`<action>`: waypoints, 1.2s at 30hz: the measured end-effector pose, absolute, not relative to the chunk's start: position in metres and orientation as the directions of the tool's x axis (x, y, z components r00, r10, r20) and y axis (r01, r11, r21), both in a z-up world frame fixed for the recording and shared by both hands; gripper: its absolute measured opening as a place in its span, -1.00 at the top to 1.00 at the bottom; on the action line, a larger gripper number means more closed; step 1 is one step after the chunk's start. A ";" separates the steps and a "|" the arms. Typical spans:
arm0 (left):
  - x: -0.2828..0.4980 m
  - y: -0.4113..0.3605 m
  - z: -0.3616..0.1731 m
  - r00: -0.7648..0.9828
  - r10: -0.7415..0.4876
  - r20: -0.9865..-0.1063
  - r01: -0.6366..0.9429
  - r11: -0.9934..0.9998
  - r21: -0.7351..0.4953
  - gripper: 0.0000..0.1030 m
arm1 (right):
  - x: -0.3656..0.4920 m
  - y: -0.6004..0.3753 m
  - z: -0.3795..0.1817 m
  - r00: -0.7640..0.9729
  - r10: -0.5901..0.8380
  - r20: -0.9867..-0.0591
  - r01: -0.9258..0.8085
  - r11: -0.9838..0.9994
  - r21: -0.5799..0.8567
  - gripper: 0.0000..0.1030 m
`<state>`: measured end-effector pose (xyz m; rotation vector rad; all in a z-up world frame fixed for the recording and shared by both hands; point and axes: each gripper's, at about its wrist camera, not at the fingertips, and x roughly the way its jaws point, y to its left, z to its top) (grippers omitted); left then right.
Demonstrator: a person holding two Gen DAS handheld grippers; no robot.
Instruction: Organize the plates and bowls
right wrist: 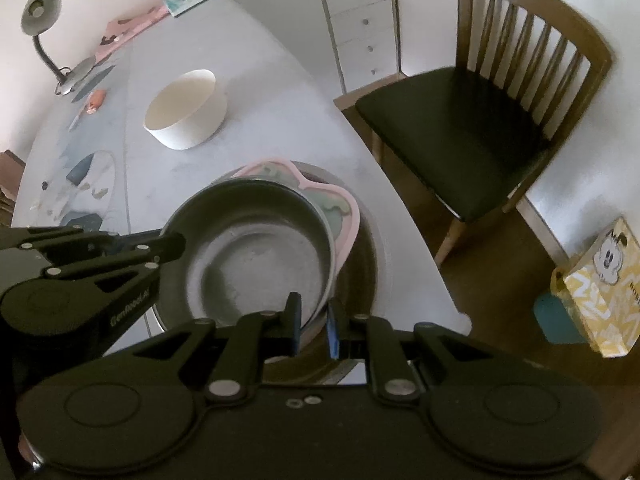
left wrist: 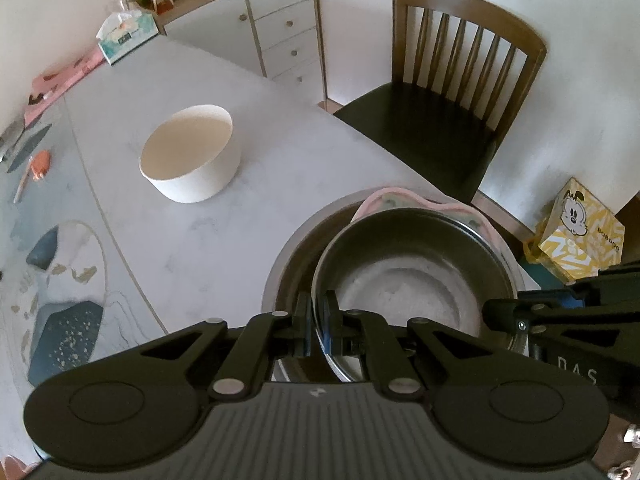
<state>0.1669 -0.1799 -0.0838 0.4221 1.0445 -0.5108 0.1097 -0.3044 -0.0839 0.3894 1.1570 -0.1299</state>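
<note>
Your left gripper (left wrist: 319,322) is clamped on the near rim of the steel bowl (left wrist: 416,264), one finger outside the wall and one inside, pads pinching the metal between them. From the right wrist camera, your right gripper (right wrist: 314,322) straddles the rim of that same steel bowl (right wrist: 256,248) on its near right side, one finger inside the wall. There is a narrow gap between the fingers with the rim passing through it; whether the pads actually press the metal, I cannot tell from here.

The steel bowl sits tilted on top of a pink plate (right wrist: 340,208) with a wavy edge and a pale green center, and both rest inside a bigger, dark metal basin (right wrist: 366,264) near the table's edge. In the left view the pink plate (left wrist: 400,196) peeks out just beyond the bowl's far rim, and the basin (left wrist: 292,256) wraps around the bowl's left side.

Further out on the white table (left wrist: 224,236) stands a white round bowl (left wrist: 190,154), upright and well apart from the stack; you see the same white bowl (right wrist: 184,110) in the right view too.

A wooden chair (right wrist: 480,120) with a dark seat stands beside the table, a tissue box (left wrist: 126,36) sits at the far end, a desk lamp (right wrist: 40,12) leans over the far left corner, and a yellow cartoon box (right wrist: 604,292) stands on the floor.
</note>
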 end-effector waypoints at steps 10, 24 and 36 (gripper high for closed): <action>0.176 -0.179 -0.096 0.377 -0.179 -0.909 0.576 0.813 0.079 0.91 | 0.112 -0.302 -0.091 0.398 0.102 -0.912 0.307 0.922 0.237 0.72; 0.177 -0.169 -0.088 0.373 -0.238 -0.897 0.593 0.805 0.033 0.91 | 0.112 -0.304 -0.084 0.400 0.118 -0.909 0.303 0.919 0.252 0.53; 0.168 -0.150 -0.059 0.407 -0.310 -0.859 0.612 0.791 0.004 0.84 | 0.106 -0.290 -0.056 0.458 0.101 -0.883 0.261 0.934 0.243 0.32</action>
